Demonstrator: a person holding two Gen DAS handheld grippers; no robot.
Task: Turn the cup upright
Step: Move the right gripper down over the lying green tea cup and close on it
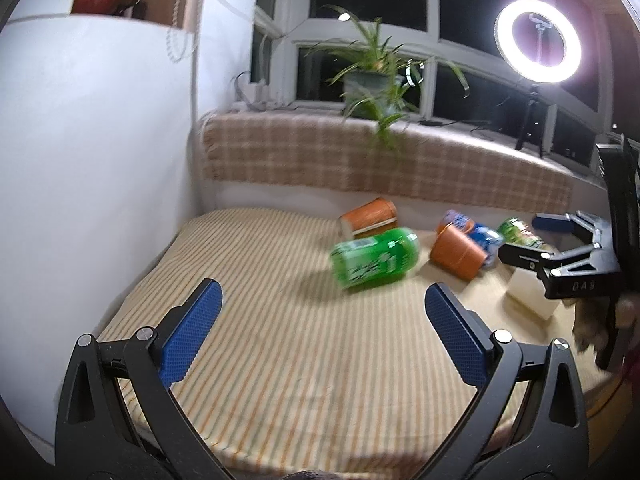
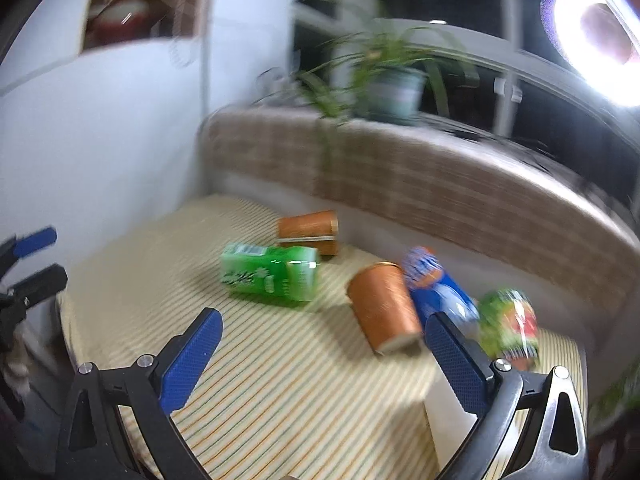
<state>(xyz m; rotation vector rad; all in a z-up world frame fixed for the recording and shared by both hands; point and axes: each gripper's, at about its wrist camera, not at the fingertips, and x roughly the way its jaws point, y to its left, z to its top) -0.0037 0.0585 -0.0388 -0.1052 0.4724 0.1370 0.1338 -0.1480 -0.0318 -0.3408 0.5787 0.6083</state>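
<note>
Two orange paper cups lie toppled toward the striped mattress's (image 2: 280,400) far edge. The nearer cup (image 2: 384,306) lies ahead-right of the wide-open, empty right gripper (image 2: 322,354), long axis pointing roughly toward it; the left gripper (image 1: 322,334), also wide open, is farther.

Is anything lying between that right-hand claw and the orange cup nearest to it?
Nothing visible blocks it. The right gripper is open, and the nearer orange cup, lying on its side, sits just ahead with only bare striped cloth between. A blue can lies touching the cup's far side, not in the path.
</note>
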